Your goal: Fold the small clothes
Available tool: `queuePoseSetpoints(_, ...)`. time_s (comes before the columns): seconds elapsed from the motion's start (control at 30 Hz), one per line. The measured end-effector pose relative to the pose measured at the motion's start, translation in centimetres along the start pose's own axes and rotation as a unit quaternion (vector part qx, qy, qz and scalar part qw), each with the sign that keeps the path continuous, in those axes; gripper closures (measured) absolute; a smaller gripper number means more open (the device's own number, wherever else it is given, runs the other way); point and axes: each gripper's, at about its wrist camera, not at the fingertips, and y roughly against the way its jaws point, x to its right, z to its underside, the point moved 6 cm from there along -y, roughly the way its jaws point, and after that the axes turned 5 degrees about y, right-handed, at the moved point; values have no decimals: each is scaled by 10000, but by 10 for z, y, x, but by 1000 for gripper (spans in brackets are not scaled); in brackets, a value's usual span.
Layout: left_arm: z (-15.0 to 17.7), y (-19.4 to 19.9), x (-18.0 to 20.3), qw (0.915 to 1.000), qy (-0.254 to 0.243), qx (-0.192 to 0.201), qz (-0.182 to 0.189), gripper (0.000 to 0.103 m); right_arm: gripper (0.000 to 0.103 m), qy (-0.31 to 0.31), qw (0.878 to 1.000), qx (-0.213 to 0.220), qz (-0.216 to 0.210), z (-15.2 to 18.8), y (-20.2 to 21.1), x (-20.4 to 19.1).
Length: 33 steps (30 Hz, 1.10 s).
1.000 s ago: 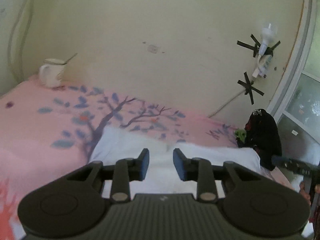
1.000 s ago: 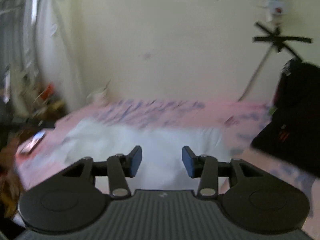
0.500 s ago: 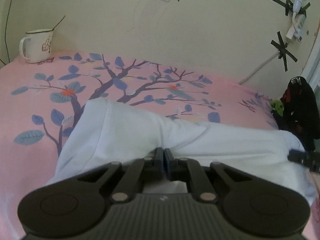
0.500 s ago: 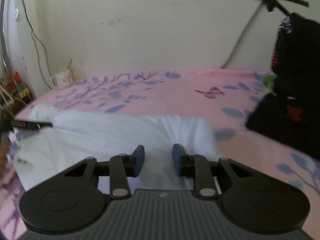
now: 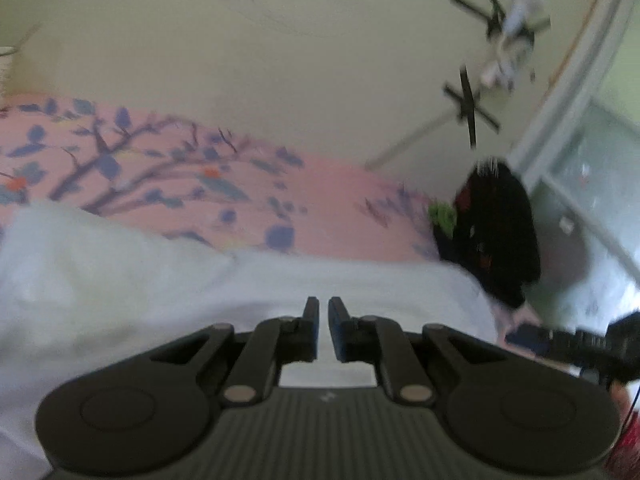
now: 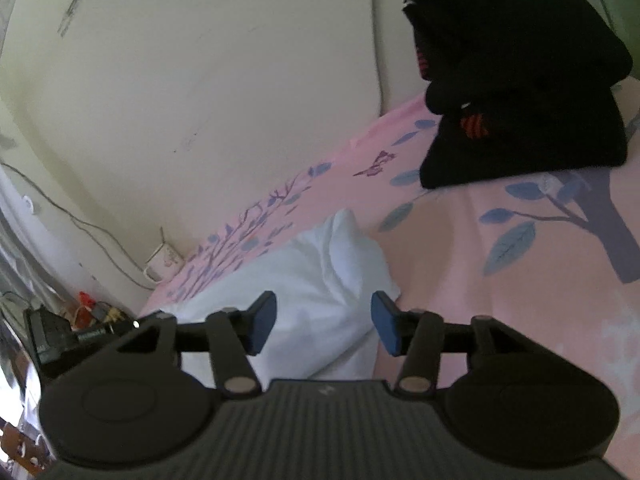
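A white garment (image 5: 168, 280) lies folded lengthwise on a pink sheet (image 5: 320, 192) printed with a blue tree. It also shows in the right wrist view (image 6: 320, 280). My left gripper (image 5: 324, 320) hovers over the garment's near edge, its jaws nearly shut with a thin gap and no cloth visibly between them. My right gripper (image 6: 323, 322) is open and empty above the garment's right end, one finger on each side of the cloth. The right gripper's dark tip (image 5: 560, 340) shows at the lower right of the left wrist view.
A pile of black clothes (image 6: 520, 80) sits at the right end of the bed, also in the left wrist view (image 5: 500, 232). A white mug (image 6: 162, 266) stands at the far left by the wall. Cables and clutter (image 6: 80, 320) lie beyond the bed's left edge.
My left gripper was shut tight on the garment and now shows a thin gap, the view lifted. My right gripper has opened wide and tilted, moving toward the garment's right end.
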Motion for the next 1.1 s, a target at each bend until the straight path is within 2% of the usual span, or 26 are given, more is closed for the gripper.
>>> queuePoseSetpoints(0.07, 10, -11, 4, 9996, -189, -182, -129, 91, 54, 44, 10000, 13, 70, -2, -7, 1)
queuePoseSetpoints(0.17, 16, -9, -2, 9984, -356, -167, -418, 90, 55, 17, 9999, -45, 115, -3, -18, 2)
queuePoseSetpoints(0.2, 13, 0, -7, 9985, -327, -65, -435, 89, 55, 55, 9999, -88, 119, -3, -22, 1)
queuePoseSetpoints(0.3, -3, 40, -36, 9959, -65, 460, -782, 75, 63, 327, 9991, -195, 169, 1, -28, -1)
queuePoseSetpoints(0.33, -11, 53, -49, 9935, 108, 642, -934, 73, 72, 408, 9987, -247, 204, 4, -30, -2)
queuePoseSetpoints(0.37, -17, 63, -62, 9913, 302, 761, -1028, 75, 84, 464, 9982, -287, 228, 6, -32, -2)
queuePoseSetpoints(0.43, -29, 74, -83, 9894, 717, 809, -973, 77, 95, 529, 9980, -278, 224, 8, -32, -4)
queuePoseSetpoints(0.47, -33, 75, -88, 9897, 792, 795, -886, 88, 96, 552, 9979, -246, 221, 7, -31, -5)
queuePoseSetpoints(0.53, -39, 65, -94, 9912, 745, 658, -873, 101, 97, 569, 9981, -155, 157, 5, -23, -11)
queuePoseSetpoints(0.6, -43, 48, -98, 9909, 576, 531, -1097, 101, 98, 648, 9979, -16, 0, 1, -11, -22)
queuePoseSetpoints(0.7, -48, 23, -116, 9845, 418, 454, -1644, 99, 99, 878, 9960, 117, -115, 0, 8, -37)
queuePoseSetpoints(0.8, -58, 13, -133, 9827, 690, 560, -1625, 98, 99, 830, 9965, -100, 44, 10, 5, -31)
queuePoseSetpoints(0.87, -62, 10, -135, 9805, 772, 576, -1712, 97, 96, 663, 9967, -356, 317, 20, -5, -16)
queuePoseSetpoints(0.9, -61, 11, -133, 9799, 813, 561, -1734, 97, 88, 523, 9975, -382, 287, 22, -6, -11)
queuePoseSetpoints(0.93, -60, 15, -129, 9803, 802, 555, -1717, 98, 66, 348, 9987, -324, 191, 21, -3, -6)
queuePoseSetpoints(0.97, -57, 21, -122, 9821, 744, 578, -1628, 99, 54, 181, 9995, -230, 133, 19, 1, -3)
queuePoseSetpoints(1.03, -53, 35, -108, 9858, 722, 683, -1352, 98, 47, -44, 10000, -45, -16, 10, 12, 3)
queuePoseSetpoints(1.1, -46, 48, -89, 9898, 823, 776, -861, 98, 47, -184, 9998, -106, 44, 5, 16, 9)
